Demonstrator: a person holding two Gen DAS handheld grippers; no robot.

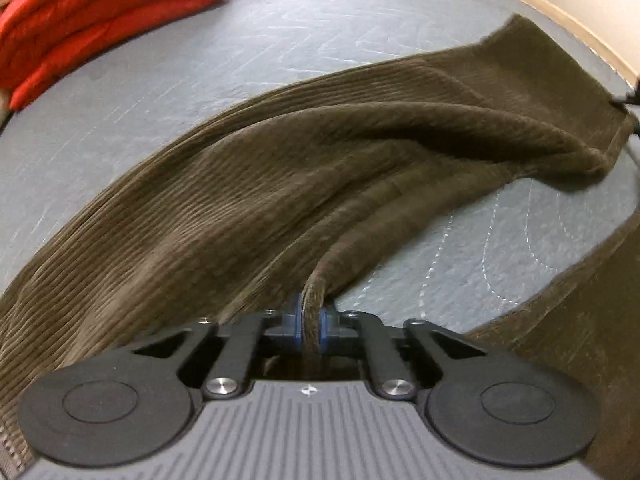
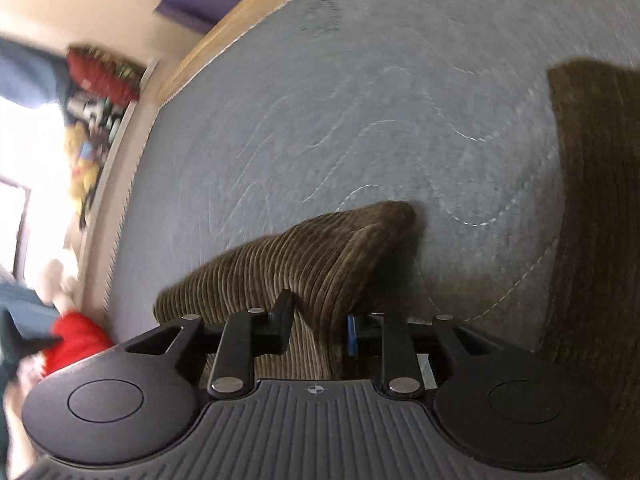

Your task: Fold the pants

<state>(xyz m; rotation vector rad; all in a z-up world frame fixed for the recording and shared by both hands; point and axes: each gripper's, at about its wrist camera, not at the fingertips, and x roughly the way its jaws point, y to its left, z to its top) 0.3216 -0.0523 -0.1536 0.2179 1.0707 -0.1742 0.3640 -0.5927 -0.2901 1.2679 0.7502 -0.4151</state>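
Note:
Brown corduroy pants (image 1: 304,168) stretch across a grey quilted mat (image 1: 200,68), lifted and sagging between the grippers. My left gripper (image 1: 311,322) is shut on a bunched edge of the pants, which runs away to the upper right. In the right wrist view, my right gripper (image 2: 318,328) is shut on another thick fold of the pants (image 2: 320,256), raised above the mat (image 2: 360,100). A second part of the pants (image 2: 596,220) hangs at the right edge.
Folded red clothing (image 1: 104,12) lies on the mat at the far left. The mat's wooden edge (image 1: 560,24) curves along the far right. In the right wrist view, cluttered items (image 2: 92,128) and a red object (image 2: 76,340) lie beyond the mat's left edge.

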